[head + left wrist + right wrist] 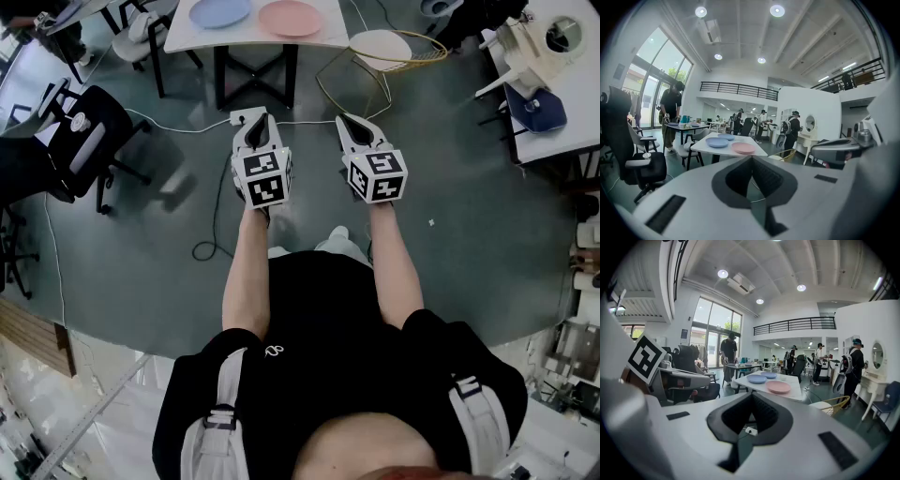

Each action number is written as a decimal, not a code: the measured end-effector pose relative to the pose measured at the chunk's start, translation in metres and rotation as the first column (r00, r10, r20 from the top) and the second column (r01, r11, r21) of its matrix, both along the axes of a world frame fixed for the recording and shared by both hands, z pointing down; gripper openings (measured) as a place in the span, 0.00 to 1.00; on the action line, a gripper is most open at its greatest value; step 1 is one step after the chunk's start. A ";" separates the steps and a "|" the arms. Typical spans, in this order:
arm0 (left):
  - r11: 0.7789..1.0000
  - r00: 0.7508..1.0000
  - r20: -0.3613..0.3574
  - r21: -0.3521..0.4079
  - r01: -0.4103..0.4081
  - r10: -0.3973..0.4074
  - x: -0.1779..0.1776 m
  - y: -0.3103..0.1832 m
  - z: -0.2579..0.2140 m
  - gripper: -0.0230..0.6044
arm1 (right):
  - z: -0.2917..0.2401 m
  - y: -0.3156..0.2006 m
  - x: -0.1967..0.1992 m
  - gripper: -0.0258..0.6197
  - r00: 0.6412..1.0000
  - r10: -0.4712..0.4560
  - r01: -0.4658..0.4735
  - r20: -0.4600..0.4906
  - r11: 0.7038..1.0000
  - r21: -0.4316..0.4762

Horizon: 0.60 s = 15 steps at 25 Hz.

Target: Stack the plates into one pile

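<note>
On a white table (192, 39) ahead lie a blue plate (220, 11) and a pink plate (291, 17), side by side. The left gripper view shows the blue plate (717, 142), the pink plate (743, 148) and a smaller blue plate (726, 137) behind them. The same three appear in the right gripper view: blue plate (756, 378), pink plate (778, 386), far blue plate (768, 375). My left gripper (246, 117) and right gripper (347, 120) are held level over the floor, well short of the table. Both are shut and hold nothing.
A black office chair (84, 141) stands to the left. A yellow wire chair with a pale seat (384, 49) sits right of the table. Cables (211, 246) trail on the grey floor. Another white desk (562, 94) is at the right. Several people stand far off.
</note>
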<state>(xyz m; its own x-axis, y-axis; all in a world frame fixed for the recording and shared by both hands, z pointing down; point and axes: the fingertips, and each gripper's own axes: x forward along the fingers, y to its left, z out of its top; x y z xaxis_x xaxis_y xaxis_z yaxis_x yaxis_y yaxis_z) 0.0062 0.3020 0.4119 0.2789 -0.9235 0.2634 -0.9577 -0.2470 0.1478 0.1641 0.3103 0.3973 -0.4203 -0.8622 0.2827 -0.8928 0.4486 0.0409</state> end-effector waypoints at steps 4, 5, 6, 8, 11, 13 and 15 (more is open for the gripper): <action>1.000 1.000 0.005 0.004 -0.007 0.007 0.000 -0.001 -0.003 0.06 | 0.000 -0.001 -0.001 0.05 1.000 -0.002 0.002 0.000 1.000 0.003; 1.000 1.000 0.005 0.004 -0.006 0.006 0.000 -0.002 -0.002 0.06 | 0.000 -0.002 -0.002 0.05 1.000 -0.004 0.004 0.000 1.000 0.003; 1.000 1.000 0.004 0.002 -0.005 0.005 -0.001 -0.002 -0.001 0.06 | 0.000 -0.002 -0.002 0.05 1.000 -0.005 0.005 -0.001 1.000 0.004; 1.000 1.000 0.003 -0.002 -0.001 0.001 -0.001 -0.002 0.001 0.06 | 0.000 -0.003 0.000 0.05 1.000 0.003 -0.003 0.003 1.000 0.005; 1.000 1.000 0.004 -0.008 0.000 0.000 0.000 -0.003 0.002 0.06 | -0.001 -0.007 0.009 0.05 0.998 0.055 -0.055 0.033 0.998 0.006; 1.000 1.000 0.004 -0.010 -0.002 0.002 0.000 -0.003 0.003 0.06 | 0.000 -0.008 0.012 0.05 0.996 0.072 -0.073 0.045 0.997 0.002; 1.000 1.000 0.003 -0.012 -0.002 0.002 -0.001 -0.004 0.004 0.06 | 0.002 -0.010 0.012 0.05 0.996 0.074 -0.074 0.041 0.997 -0.002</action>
<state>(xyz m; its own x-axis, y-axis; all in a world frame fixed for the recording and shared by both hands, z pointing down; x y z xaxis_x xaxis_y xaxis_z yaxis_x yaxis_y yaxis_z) 0.0049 0.2976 0.4161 0.2800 -0.9197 0.2752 -0.9576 -0.2473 0.1479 0.1761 0.3005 0.3994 -0.3667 -0.8911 0.2672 -0.9244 0.3813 0.0030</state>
